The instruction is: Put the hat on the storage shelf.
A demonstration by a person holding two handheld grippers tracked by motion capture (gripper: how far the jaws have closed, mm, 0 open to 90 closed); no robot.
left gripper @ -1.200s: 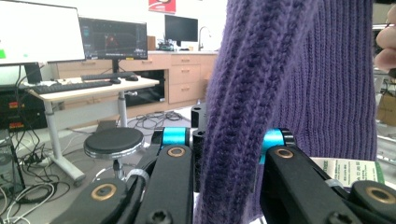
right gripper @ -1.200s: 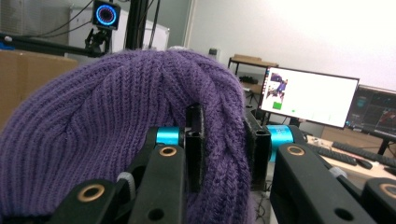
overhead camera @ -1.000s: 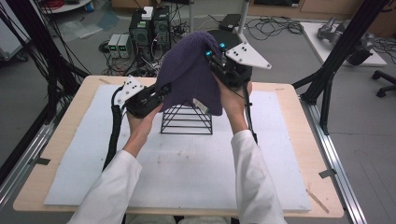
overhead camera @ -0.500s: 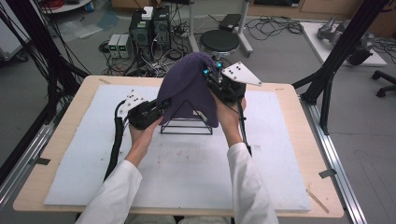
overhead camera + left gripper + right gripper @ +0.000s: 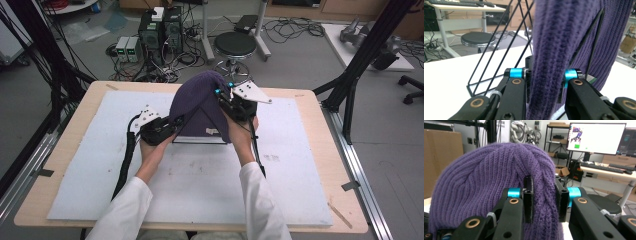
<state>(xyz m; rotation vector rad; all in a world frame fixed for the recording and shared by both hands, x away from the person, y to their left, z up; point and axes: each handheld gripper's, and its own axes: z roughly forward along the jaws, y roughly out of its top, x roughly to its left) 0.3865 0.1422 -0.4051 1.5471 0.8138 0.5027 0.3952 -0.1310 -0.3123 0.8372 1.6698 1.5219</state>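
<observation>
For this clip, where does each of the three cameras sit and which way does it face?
High view: above the person's side, looking forward and down at the table; both forearms show.
Left gripper view: on the left gripper, jaws pinching the purple beanie beside the wire stand.
Right gripper view: on the right gripper, pinching the beanie.
All share the beanie.

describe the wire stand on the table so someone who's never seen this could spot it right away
Start at the white mat covering the wooden table, then look to its far middle, between the person's two hands. The black wire stand sits there, a pyramid-shaped frame of thin rods with a purple knit beanie draped over its top. It is the one open, see-through frame on the mat.
</observation>
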